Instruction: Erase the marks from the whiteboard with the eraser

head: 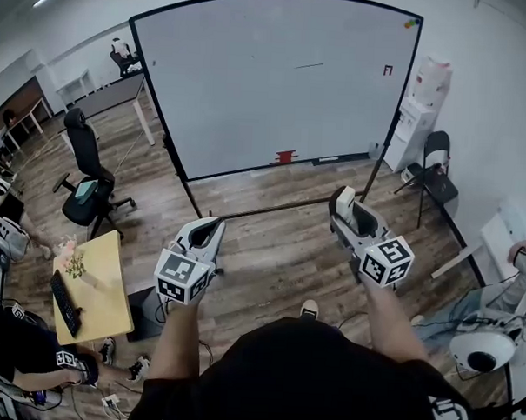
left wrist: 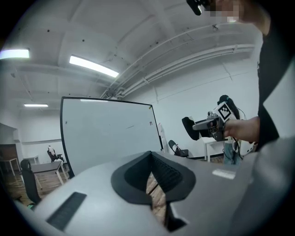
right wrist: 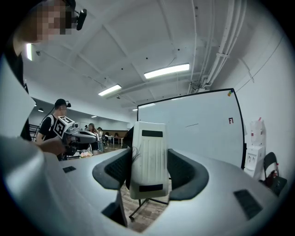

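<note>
A large whiteboard [head: 250, 100] on a rolling stand faces me across the wood floor. It bears a short black line [head: 308, 66] and a small red mark [head: 387, 70] at the upper right. Both marks also show in the right gripper view, the black line [right wrist: 191, 124] and the red mark [right wrist: 230, 120]. My right gripper [head: 343, 201] is shut on a white eraser [right wrist: 148, 159], which stands upright between the pads. My left gripper [head: 212, 223] is shut with nothing in it, its pads [left wrist: 168, 173] meeting in a narrow V. Both grippers hang well short of the board.
A red object [head: 284, 156] lies on the board's tray. A black office chair [head: 86, 184] and a small wooden table [head: 94, 284] with a keyboard stand at the left. A water dispenser [head: 419, 116] and a black chair [head: 439, 169] stand at the right.
</note>
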Demonstrator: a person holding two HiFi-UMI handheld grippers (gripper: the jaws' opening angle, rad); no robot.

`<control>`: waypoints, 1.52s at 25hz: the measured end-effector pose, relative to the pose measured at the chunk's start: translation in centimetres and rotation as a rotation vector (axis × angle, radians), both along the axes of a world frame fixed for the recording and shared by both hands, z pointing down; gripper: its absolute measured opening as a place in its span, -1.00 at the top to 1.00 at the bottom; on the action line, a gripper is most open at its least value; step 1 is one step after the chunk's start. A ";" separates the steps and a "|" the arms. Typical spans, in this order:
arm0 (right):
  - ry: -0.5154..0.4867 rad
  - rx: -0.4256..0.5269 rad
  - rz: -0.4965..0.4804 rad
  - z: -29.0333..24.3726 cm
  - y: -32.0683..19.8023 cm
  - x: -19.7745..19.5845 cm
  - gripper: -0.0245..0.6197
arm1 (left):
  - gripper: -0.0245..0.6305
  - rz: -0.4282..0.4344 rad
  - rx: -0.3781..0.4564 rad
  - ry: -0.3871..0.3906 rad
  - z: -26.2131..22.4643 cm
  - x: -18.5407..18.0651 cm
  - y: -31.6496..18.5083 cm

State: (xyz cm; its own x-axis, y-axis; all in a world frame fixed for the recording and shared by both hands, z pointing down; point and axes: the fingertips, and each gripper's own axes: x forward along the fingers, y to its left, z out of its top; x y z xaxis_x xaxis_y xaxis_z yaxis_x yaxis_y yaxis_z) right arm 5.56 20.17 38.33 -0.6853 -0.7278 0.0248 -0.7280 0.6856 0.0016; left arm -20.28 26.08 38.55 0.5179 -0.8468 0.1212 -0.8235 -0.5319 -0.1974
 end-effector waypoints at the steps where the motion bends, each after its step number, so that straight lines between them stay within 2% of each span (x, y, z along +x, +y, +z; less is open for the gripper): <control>1: -0.002 -0.003 -0.001 0.0 -0.3 -0.1 0.19 | 0.89 -0.002 -0.005 0.002 0.1 -0.2 -0.2; 14: 0.000 -0.025 -0.002 1.1 -4.2 0.0 0.19 | 0.89 -0.028 -0.026 0.009 0.8 -0.9 -3.7; 38: 0.011 -0.077 -0.002 3.3 -12.4 3.1 0.19 | 0.89 -0.066 -0.072 0.005 2.8 1.3 -11.2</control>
